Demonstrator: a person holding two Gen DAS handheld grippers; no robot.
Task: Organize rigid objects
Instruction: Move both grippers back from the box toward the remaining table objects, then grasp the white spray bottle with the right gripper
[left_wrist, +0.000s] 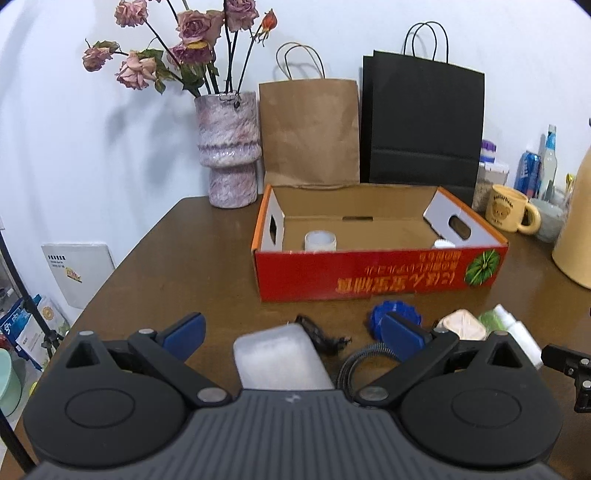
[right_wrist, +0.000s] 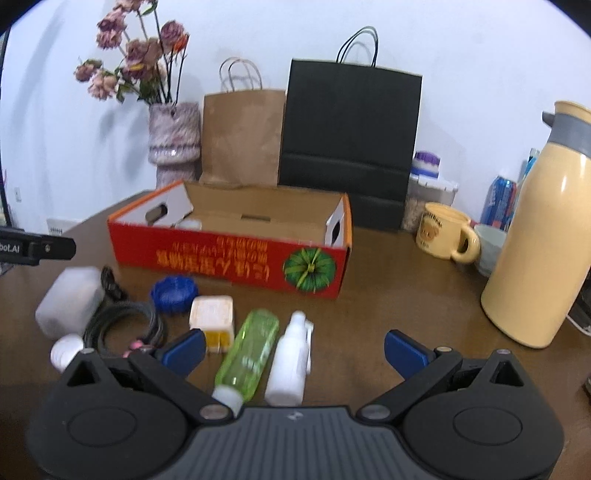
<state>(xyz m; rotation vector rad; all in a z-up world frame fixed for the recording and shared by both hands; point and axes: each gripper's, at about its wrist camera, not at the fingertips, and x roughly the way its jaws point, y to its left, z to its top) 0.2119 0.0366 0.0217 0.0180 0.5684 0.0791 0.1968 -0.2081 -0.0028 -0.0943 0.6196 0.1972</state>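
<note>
Red cardboard box (left_wrist: 376, 269) sits mid-table w/ a white jar (left_wrist: 320, 240) inside. Left gripper (left_wrist: 293, 334) spread over a frosted container (left_wrist: 280, 356); right gripper (right_wrist: 293, 349) spread above green bottle (right_wrist: 249, 350) & white spray bottle (right_wrist: 291, 360), nothing pinched.

A vase (left_wrist: 228, 149) of dried roses (left_wrist: 192, 26) stands at the tabletop (left_wrist: 192, 258) back, beside 2 paper bags: brown (left_wrist: 309, 129), black (left_wrist: 423, 125). Right: mug (right_wrist: 445, 232), thermos (right_wrist: 543, 236), can (right_wrist: 501, 201).
</note>
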